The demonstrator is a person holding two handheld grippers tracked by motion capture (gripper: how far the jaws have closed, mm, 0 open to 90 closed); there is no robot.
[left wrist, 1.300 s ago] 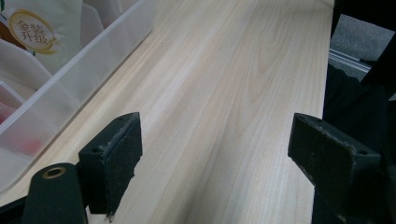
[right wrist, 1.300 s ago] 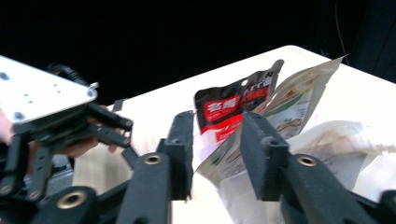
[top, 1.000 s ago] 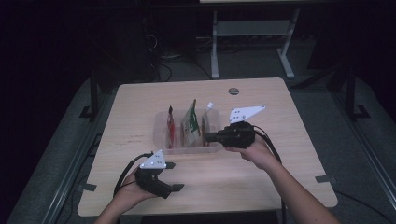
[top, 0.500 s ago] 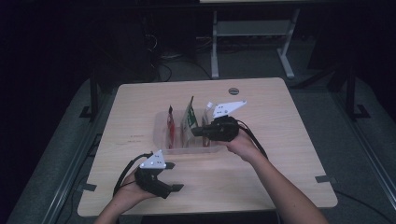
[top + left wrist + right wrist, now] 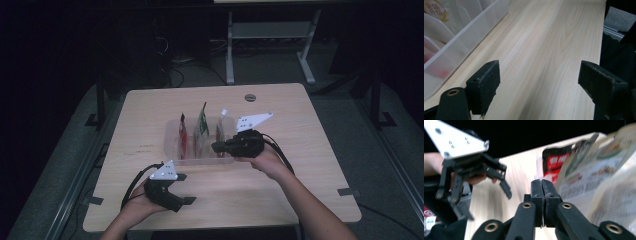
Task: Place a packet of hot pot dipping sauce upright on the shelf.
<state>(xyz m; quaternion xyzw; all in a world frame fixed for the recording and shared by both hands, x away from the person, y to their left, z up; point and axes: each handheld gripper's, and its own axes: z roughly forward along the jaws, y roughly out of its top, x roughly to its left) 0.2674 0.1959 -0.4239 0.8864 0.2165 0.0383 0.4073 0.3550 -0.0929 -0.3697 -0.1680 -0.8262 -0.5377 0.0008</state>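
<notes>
Snack packets [image 5: 202, 131] stand upright in a clear divided bin [image 5: 172, 145] at the middle of the table [image 5: 310, 165] in the high view. The right tool [image 5: 216, 147] reaches level toward them from the bin's right side, while the left tool [image 5: 186, 189] rests near the table's front edge, well apart from the bin. The room around is dark, with a metal stand behind the table.

In the left gripper view, the left tool [image 5: 539, 85] is released, its jaws wide over bare pale wood grain, and the bin's frosted wall [image 5: 461, 45] runs just beside it.

In the right gripper view, the right tool [image 5: 541, 187] is clenched, jaws pressed together with nothing between them, just beside the packets [image 5: 584, 180]. These look light, thin and crinkly, likely slippery film that bends easily; a pinch on the flat top seal seems the safest hold.
</notes>
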